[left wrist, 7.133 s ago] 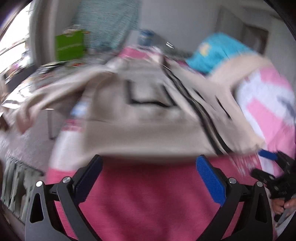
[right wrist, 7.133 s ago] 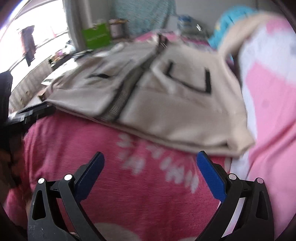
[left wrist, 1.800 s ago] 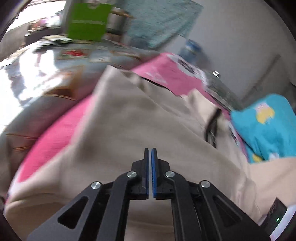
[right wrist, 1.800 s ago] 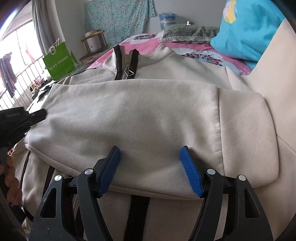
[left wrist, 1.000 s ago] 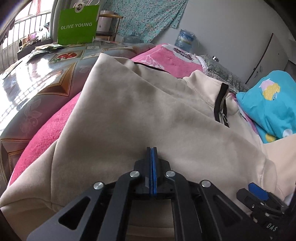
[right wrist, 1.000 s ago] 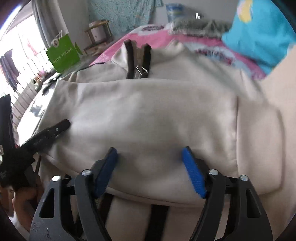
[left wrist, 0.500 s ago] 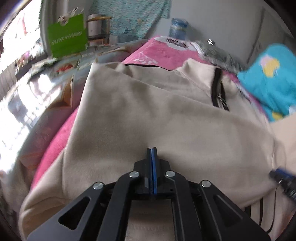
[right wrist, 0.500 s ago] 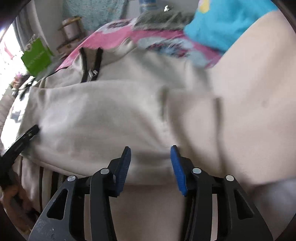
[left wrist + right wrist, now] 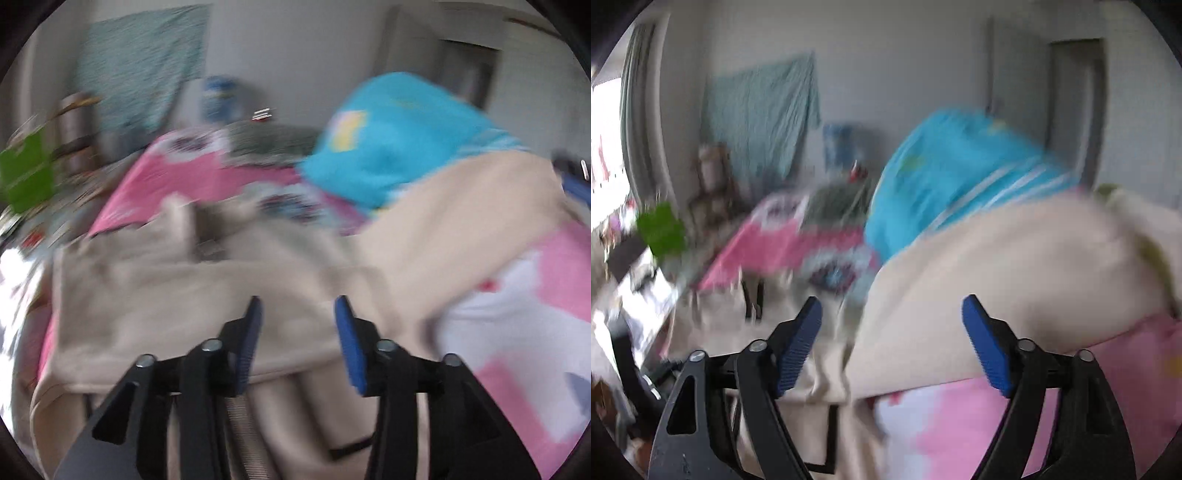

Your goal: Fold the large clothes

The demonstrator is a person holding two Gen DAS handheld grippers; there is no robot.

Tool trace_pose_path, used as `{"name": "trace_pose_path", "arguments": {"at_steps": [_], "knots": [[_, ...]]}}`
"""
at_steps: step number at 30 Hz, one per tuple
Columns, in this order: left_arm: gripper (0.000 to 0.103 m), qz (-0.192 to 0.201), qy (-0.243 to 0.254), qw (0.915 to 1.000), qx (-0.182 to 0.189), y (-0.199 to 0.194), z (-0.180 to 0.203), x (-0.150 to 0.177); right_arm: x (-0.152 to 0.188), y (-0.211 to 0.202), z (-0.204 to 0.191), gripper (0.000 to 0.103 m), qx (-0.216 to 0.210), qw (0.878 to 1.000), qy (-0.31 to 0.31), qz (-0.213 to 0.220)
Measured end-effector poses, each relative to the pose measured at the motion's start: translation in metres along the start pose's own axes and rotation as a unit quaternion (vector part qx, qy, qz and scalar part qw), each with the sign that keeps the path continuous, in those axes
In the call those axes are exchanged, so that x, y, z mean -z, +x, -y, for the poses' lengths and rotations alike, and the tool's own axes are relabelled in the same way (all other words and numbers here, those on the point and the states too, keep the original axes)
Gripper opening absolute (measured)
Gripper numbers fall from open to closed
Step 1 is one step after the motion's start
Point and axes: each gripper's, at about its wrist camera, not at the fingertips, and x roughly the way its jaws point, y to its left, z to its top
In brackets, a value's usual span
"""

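A beige zip jacket (image 9: 177, 295) lies folded on the pink bed cover (image 9: 177, 177), its black collar zip toward the far side. Both views are blurred by motion. My left gripper (image 9: 297, 314) hangs above the jacket's near fold, its jaws opening, with nothing between the blue pads. In the right wrist view my right gripper (image 9: 892, 314) is lifted over the jacket (image 9: 713, 325) and a beige cloth mound (image 9: 1015, 266) to the right; its jaws are opening wide and hold nothing.
A turquoise pillow (image 9: 399, 155) leans at the back right. A pink and white blanket (image 9: 517, 332) lies at the right. A green bag (image 9: 26, 177) and a wooden stool (image 9: 709, 173) stand at the far left, near a window (image 9: 605, 129).
My left gripper has let go of the jacket, opened and risen away from it. My right gripper has lifted, swung toward the right and spread wider. Both views tilted up toward the room.
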Motion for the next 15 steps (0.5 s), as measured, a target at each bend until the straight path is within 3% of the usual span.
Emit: {"name": "trace_pose_path", "arguments": {"at_steps": [3,7,9,15], "knots": [[0.057,0.017,0.056,0.9972,0.047,-0.008,0.052,-0.012,-0.027,-0.03,0.041,0.085,0.035,0.999,0.023,0.024],[0.059,0.029,0.104,0.9849,0.136,-0.017,0.119,-0.031,-0.05,-0.043,0.093,0.085,0.077,0.996,0.04,0.026],[0.062,0.035,0.11,0.9768,0.18,-0.021,0.143,-0.038,-0.05,-0.035,0.117,0.085,0.093,0.995,0.037,-0.002],[0.065,0.029,0.09,0.968,0.232,-0.005,0.178,-0.046,-0.034,0.017,0.161,0.093,0.113,0.989,0.06,-0.073]]}}
